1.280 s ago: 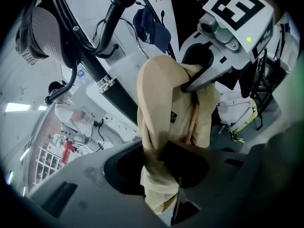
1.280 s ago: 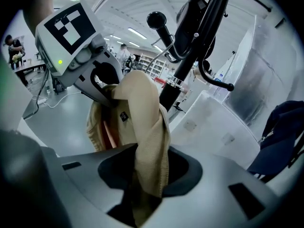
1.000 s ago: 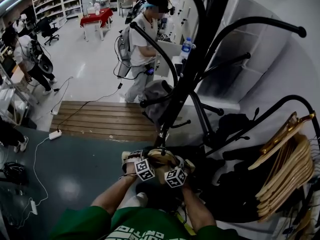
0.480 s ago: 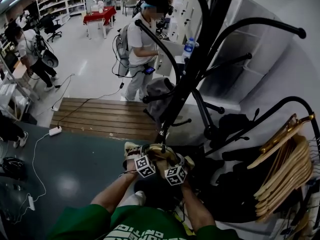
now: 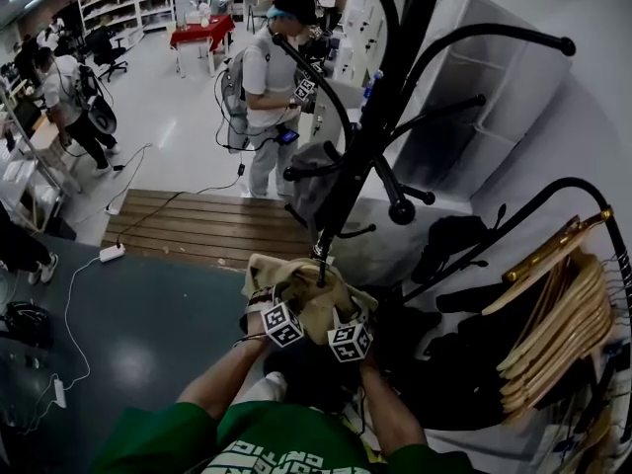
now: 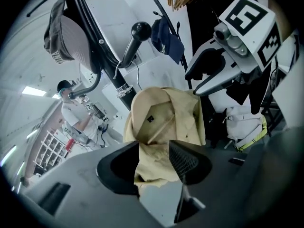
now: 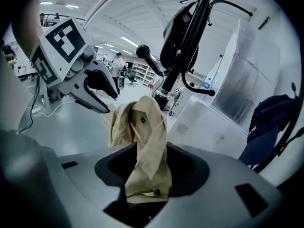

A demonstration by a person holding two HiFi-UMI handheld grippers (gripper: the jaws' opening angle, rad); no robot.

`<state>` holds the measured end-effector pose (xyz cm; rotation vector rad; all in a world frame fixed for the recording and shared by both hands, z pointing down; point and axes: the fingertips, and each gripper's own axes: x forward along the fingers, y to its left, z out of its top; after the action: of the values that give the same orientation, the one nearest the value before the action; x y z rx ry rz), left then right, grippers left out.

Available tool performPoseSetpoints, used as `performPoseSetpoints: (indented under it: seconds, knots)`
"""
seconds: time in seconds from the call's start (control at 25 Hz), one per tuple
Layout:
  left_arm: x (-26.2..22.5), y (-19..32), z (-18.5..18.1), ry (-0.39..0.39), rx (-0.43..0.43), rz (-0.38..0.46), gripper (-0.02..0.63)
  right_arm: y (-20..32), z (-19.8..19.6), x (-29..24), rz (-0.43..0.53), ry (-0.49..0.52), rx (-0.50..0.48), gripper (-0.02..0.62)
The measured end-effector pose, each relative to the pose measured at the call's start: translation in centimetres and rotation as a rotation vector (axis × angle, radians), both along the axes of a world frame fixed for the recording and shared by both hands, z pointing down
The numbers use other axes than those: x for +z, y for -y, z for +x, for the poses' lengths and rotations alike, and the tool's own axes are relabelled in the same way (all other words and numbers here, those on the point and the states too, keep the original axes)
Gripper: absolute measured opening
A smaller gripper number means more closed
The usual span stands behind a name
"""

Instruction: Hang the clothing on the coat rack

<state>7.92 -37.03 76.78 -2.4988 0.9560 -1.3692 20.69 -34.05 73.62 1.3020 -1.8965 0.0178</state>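
The tan shirt (image 6: 164,122) runs down between the parted jaws of our left gripper (image 6: 154,163). The jaws are released, with the meshed pad (image 6: 184,159) on one side bare and the cloth only lying against the other. Our right gripper (image 7: 147,167) is likewise slack, its jaws wide and a folded strip of the same shirt (image 7: 142,127) resting loose in the gap, a small button at its lower end.

The cloth is a plain sandy beige, soft and creased, with a collar or lapel folded over at the top. A small dark tag (image 6: 148,118) sits inside the collar (too small for us to read).

From the head view the shirt (image 5: 306,299) is bunched just in front of both marker cubes, at the foot of the black coat rack (image 5: 365,146), close against its pole. We cannot tell whether it rests on a hook.

The cubes carry only black-and-white square patterns. White print on our green top (image 5: 272,457) is cut off and unreadable. Wooden hangers (image 5: 558,334) are stacked well off to the right.
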Motion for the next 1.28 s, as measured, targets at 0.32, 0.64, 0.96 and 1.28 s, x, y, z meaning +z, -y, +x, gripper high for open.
performPoseSetpoints:
  seconds: [0.32,0.64,0.96,1.28]
  knots:
    - [-2.9,-2.6,-0.7,-0.123,-0.090,-0.010,0.167,-1.9,1.2,-2.9,0.067,0.106,0.048,0.163]
    - [-5.8,-7.0,-1.8,-0.298,-0.179,-0.085,0.025,-5.9,2.0,-5.3,0.129,0.197,0.062,0.031]
    - [-9.6,-11.6,-2.5,-0.510,-0.227,-0.096,0.005,-10.7,2.3,-9.3,0.132,0.362,0.118,0.008]
    - [-16.2,-14.1,-2.7,-0.652,-0.224,-0.029,0.003,-14.2,2.7,-12.9,0.175,0.454,0.143,0.008]
